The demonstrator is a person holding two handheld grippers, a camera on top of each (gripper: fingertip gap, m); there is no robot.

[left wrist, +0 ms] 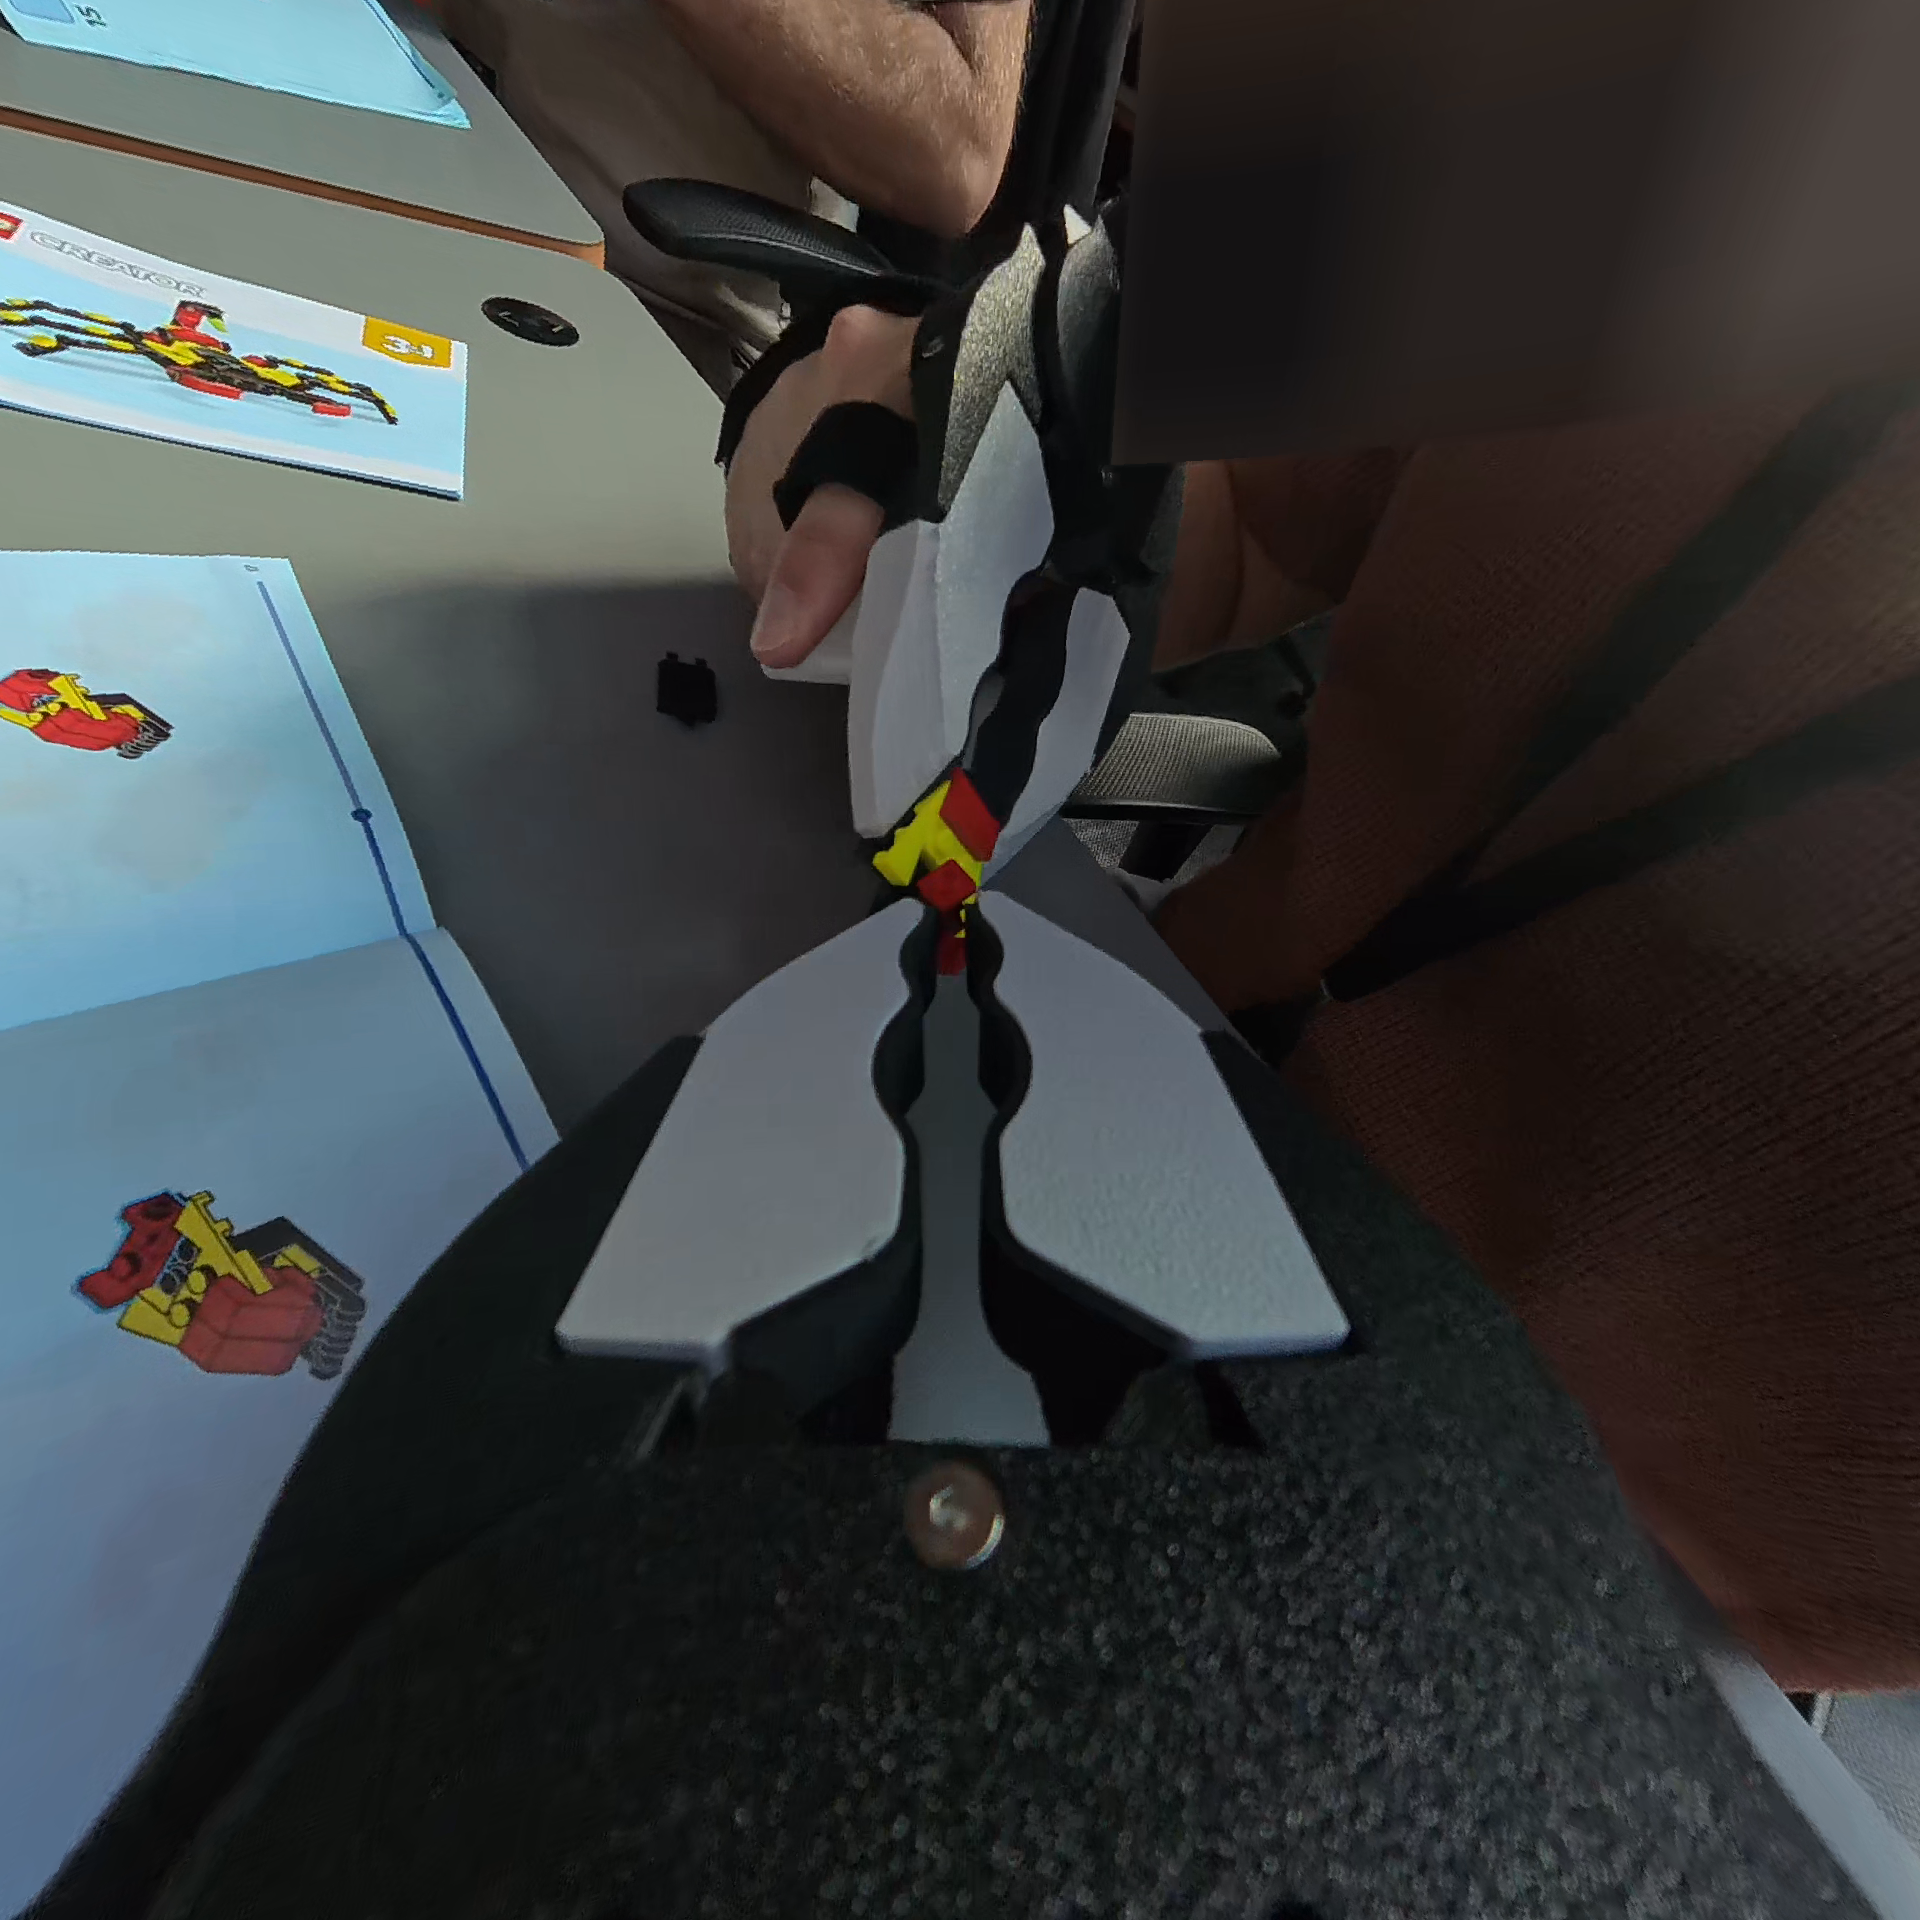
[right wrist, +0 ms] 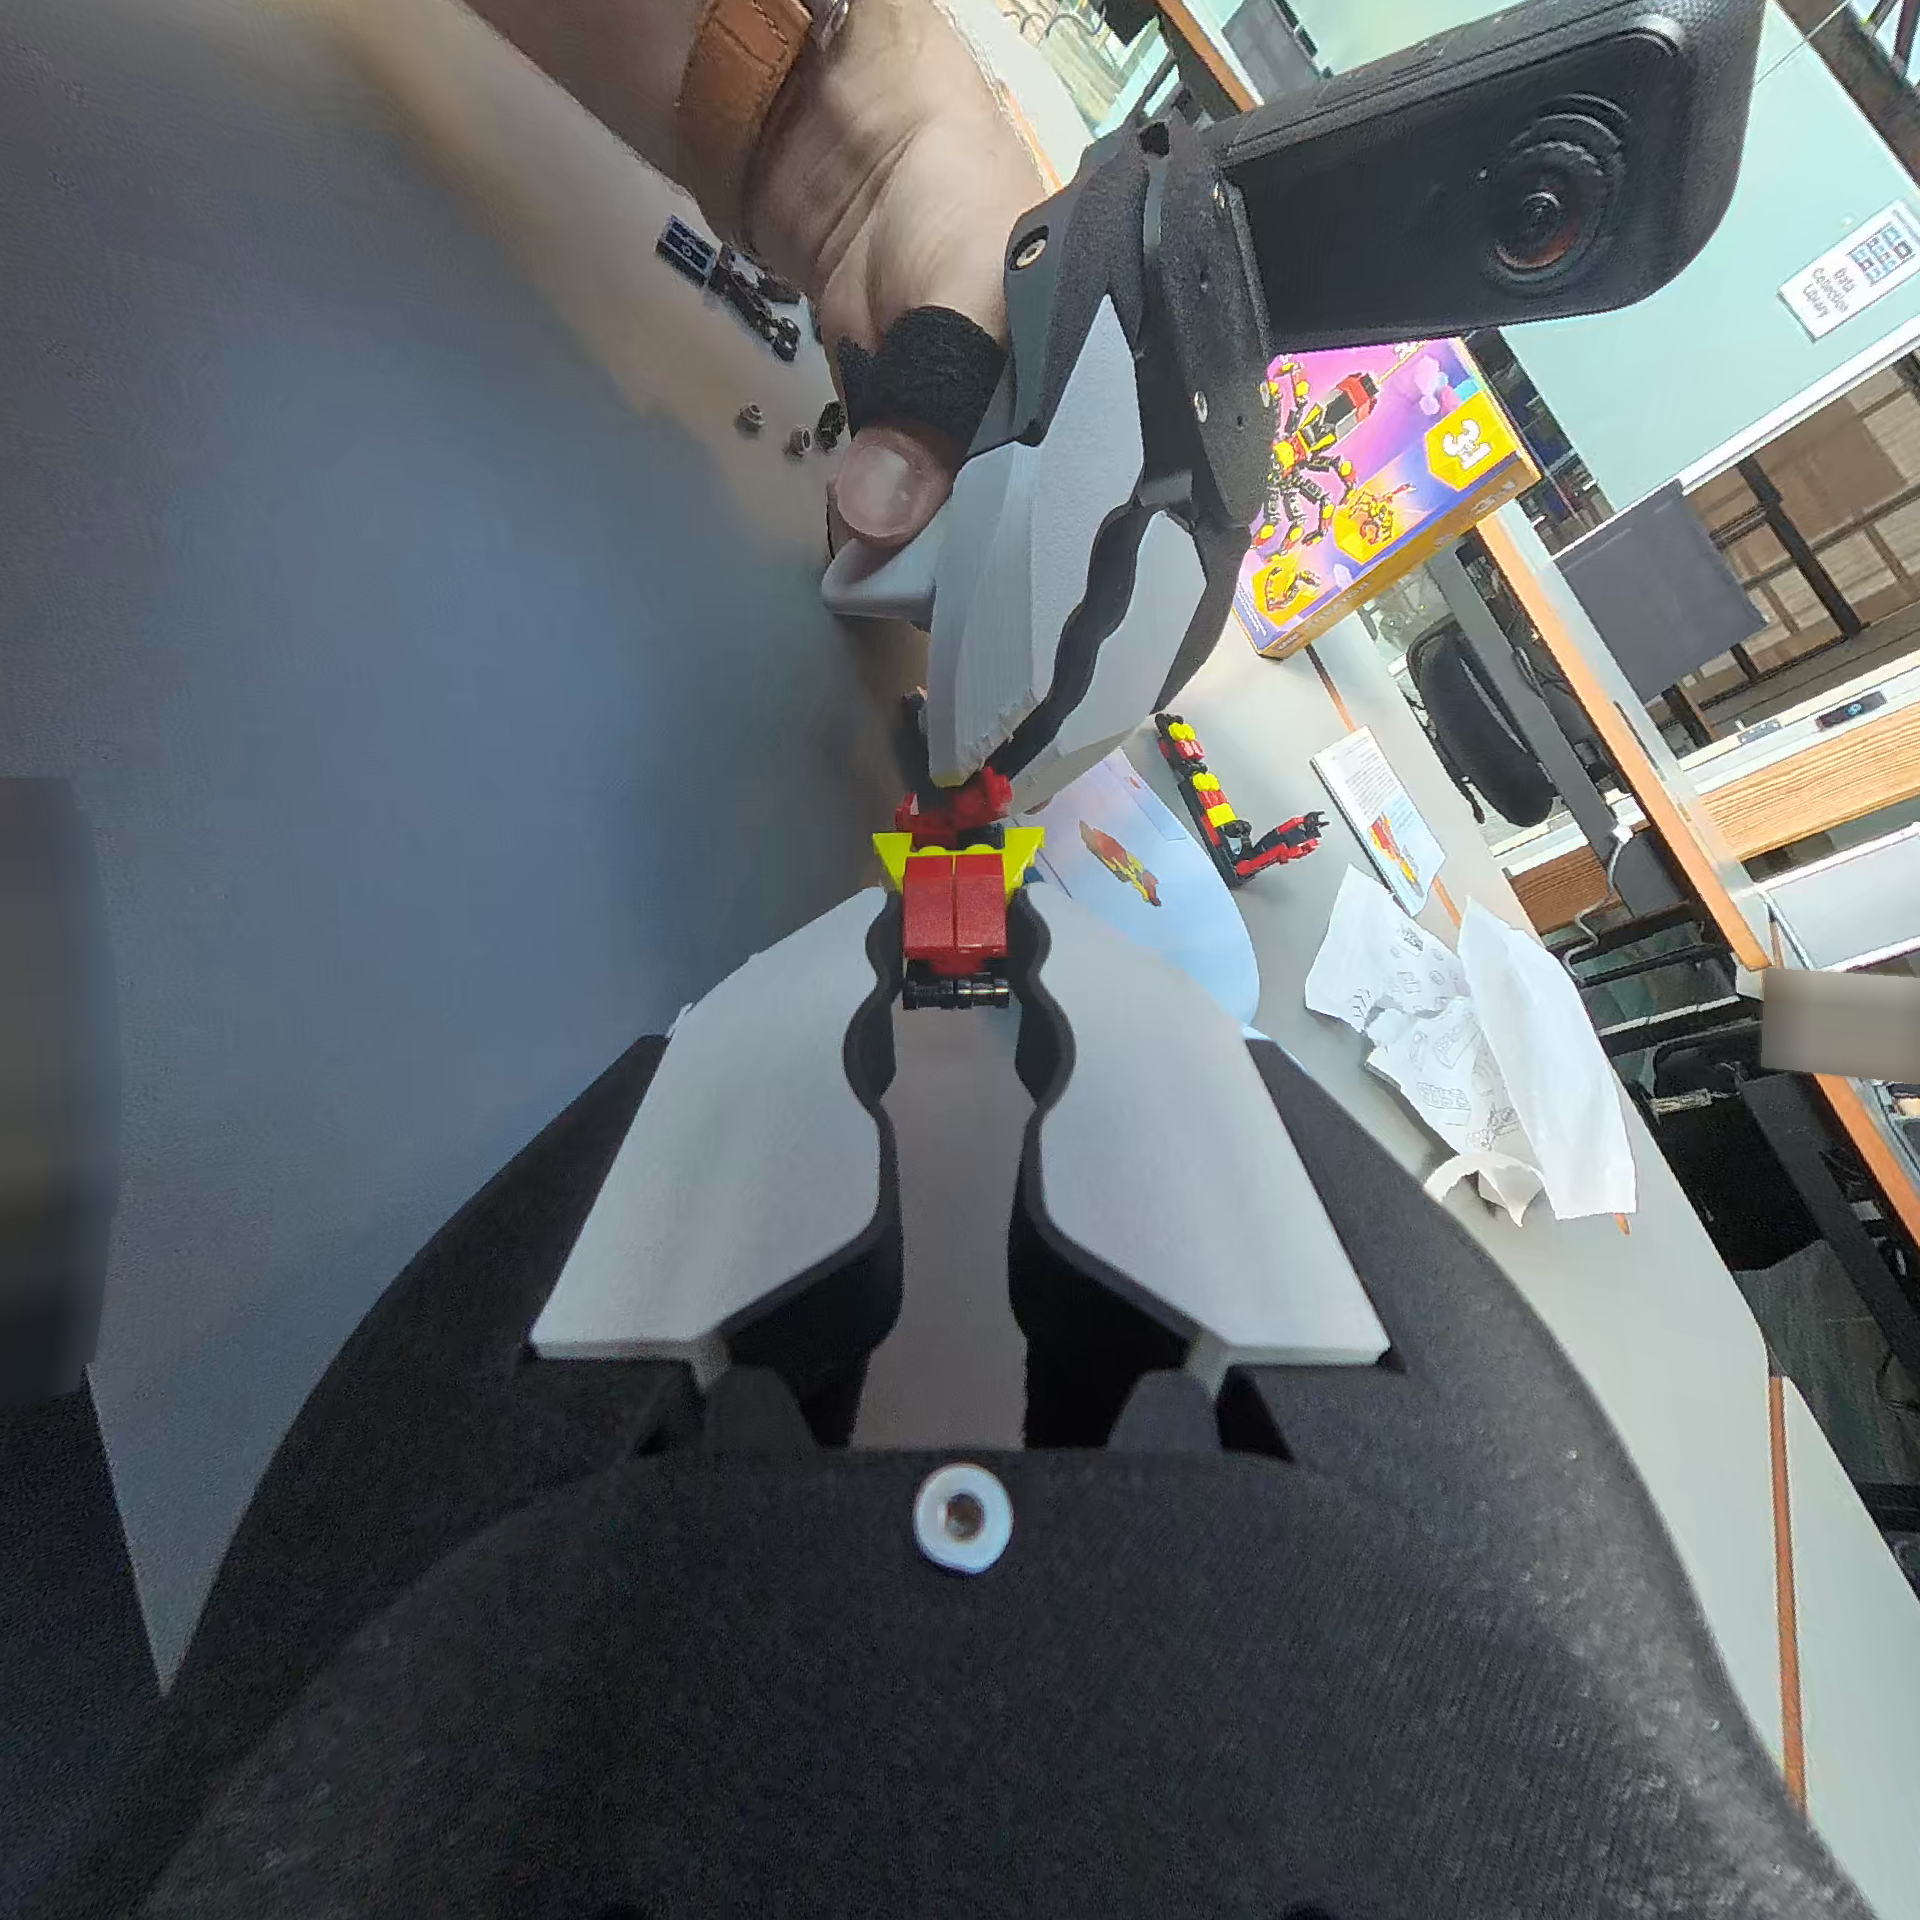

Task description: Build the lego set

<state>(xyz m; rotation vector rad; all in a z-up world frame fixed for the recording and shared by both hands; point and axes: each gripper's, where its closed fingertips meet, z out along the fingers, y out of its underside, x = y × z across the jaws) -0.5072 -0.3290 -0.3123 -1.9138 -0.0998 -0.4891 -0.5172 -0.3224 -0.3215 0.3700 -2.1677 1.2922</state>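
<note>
At far left on the grey desk point(left wrist: 582, 665), an open manual point(left wrist: 208, 1039) shows a red-and-yellow sub-build, with a second booklet point(left wrist: 239, 353) above it and a lone black brick point(left wrist: 687, 688) near the desk's edge. At centre, held clear of the desk, both tools meet on one small model point(right wrist: 956, 904) of red, yellow and black bricks: the left gripper point(left wrist: 951, 935) is pinched narrow on its red and yellow end, and the right gripper point(right wrist: 956, 966) is clamped on its red body and black base, each steered by a person's hand point(right wrist: 904, 239). The two appear to be pressing parts together or adjusting a joint. To the right lie a finished black, red and yellow limb point(right wrist: 1226, 810), torn paper bags point(right wrist: 1475, 1039) and the set's box point(right wrist: 1371, 499); loose dark pieces point(right wrist: 748, 291) wait farther up the desk. Judging by these, the build is under way but not near complete: one limb and this body section exist, and unused parts and pages remain.
</note>
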